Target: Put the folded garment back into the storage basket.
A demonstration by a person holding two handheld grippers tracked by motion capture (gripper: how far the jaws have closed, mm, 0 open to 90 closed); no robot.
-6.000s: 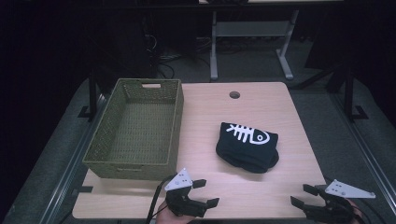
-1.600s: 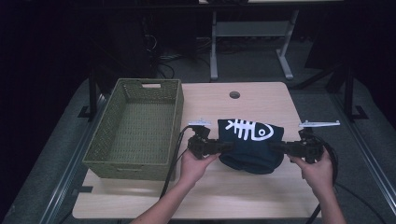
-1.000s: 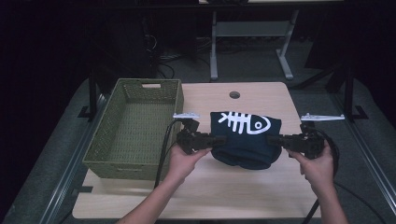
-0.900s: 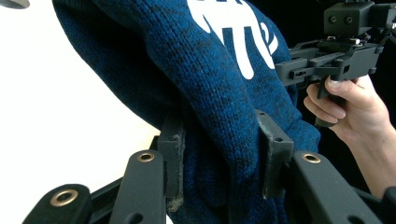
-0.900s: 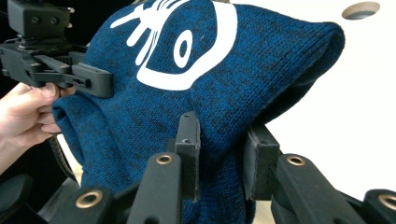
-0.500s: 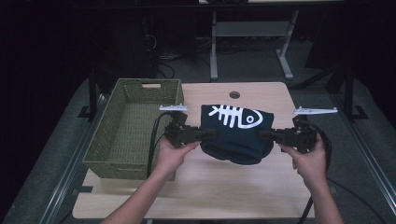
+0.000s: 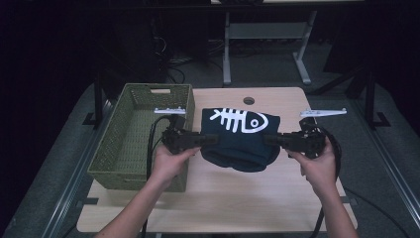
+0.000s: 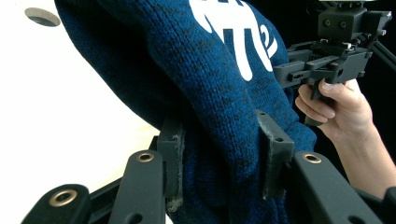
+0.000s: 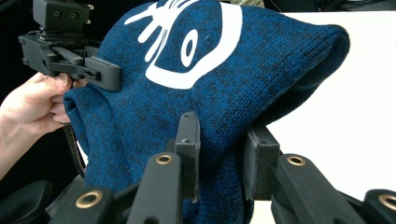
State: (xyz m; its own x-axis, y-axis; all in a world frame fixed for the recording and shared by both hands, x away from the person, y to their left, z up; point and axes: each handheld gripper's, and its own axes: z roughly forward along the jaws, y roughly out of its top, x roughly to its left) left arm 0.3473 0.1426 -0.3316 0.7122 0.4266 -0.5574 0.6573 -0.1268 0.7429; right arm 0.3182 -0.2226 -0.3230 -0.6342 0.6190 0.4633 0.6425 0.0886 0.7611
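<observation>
Lifting folded blue knit sweater (image 7: pixel 241 139): soft, light, saggy; left gripper (image 7: pixel 210 140) and right gripper (image 7: pixel 271 140) both clamped on opposite side edges, best hold.

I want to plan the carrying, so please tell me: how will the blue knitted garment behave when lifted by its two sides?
The blue knitted garment is probably floppy: its middle sags between the left gripper and right gripper. The thick knit bunches between the pads, so it likely will not slip. It seems light and not fragile.
</observation>
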